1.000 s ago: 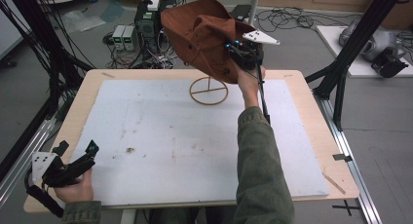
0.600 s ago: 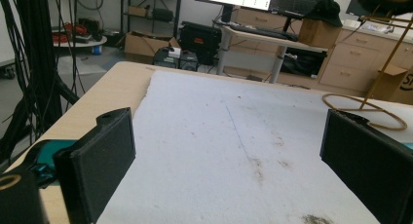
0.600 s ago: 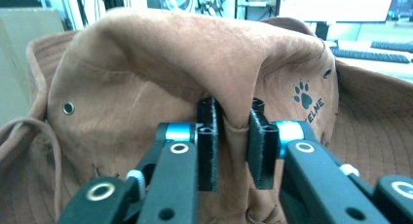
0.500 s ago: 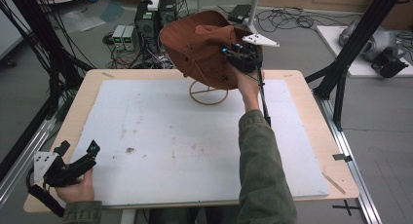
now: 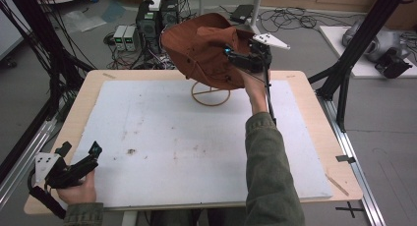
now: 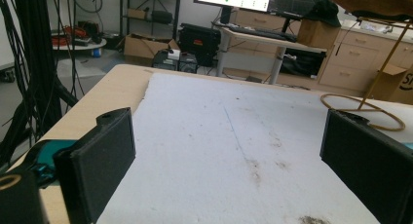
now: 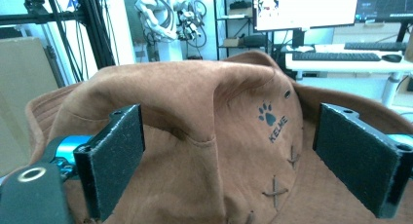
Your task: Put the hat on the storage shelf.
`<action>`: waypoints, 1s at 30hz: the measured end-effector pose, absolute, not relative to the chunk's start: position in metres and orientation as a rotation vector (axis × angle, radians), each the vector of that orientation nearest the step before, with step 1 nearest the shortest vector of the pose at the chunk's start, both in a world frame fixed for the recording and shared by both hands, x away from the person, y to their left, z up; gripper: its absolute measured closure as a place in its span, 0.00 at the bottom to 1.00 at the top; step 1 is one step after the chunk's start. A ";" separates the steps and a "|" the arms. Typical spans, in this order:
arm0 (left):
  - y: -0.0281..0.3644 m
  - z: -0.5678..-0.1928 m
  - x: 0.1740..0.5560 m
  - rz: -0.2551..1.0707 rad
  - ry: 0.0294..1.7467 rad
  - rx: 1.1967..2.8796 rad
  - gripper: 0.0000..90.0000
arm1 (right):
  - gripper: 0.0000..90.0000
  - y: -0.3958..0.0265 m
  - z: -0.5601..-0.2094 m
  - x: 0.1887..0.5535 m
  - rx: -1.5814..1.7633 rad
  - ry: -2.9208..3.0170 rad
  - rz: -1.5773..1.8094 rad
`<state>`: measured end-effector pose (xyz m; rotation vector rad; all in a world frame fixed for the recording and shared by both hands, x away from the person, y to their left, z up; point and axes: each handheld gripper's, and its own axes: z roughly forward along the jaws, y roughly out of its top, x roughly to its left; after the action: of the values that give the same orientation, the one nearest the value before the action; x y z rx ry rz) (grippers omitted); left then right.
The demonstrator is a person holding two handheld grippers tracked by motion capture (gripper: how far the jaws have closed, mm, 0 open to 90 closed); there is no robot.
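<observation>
A brown suede brimmed hat with a paw-print logo sits atop a thin wire stand whose ring base rests at the far middle of the table. My right gripper is at the hat's right side. Its jaws have just been opening and now stand wide, with the crown between them and the pads off the cloth. My left gripper rests at the near left corner, open and holding nothing. From there the ring base and the hat's brim show far off.
A stained white mat covers most of the wooden table. Black frame posts stand at both sides. Electronics boxes and cables lie on the floor beyond the far edge.
The right gripper's jaws have opened and let go of the hat, which has settled lower on the stand. The left gripper has not moved.
</observation>
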<state>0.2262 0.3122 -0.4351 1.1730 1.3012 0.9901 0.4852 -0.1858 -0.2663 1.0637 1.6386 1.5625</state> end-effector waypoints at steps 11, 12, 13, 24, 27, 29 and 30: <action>0.309 -0.435 0.228 0.998 1.295 1.184 0.07 | 0.12 -0.231 -0.246 0.457 1.065 1.532 1.526; 0.309 -0.435 0.228 0.998 1.295 1.184 0.07 | 0.12 -0.237 -0.244 0.453 1.064 1.509 1.524; 0.309 -0.434 0.228 0.999 1.294 1.187 0.07 | 0.12 -0.244 -0.244 0.449 1.067 1.485 1.522; 0.302 -0.433 0.229 1.005 1.276 1.207 0.07 | 0.13 -0.312 -0.243 0.393 1.126 1.348 1.467; 0.303 -0.433 0.230 1.003 1.277 1.207 0.07 | 0.13 -0.326 -0.250 0.374 1.131 1.309 1.458; 0.303 -0.434 0.231 0.998 1.280 1.208 0.07 | 0.13 -0.333 -0.255 0.362 1.143 1.301 1.442; 0.303 -0.434 0.231 0.998 1.280 1.208 0.07 | 0.13 -0.336 -0.258 0.357 1.153 1.297 1.435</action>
<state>0.2307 0.3026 -0.4337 1.2080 1.2803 0.9978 0.3566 -0.3364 -0.2576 1.1528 1.2967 1.4354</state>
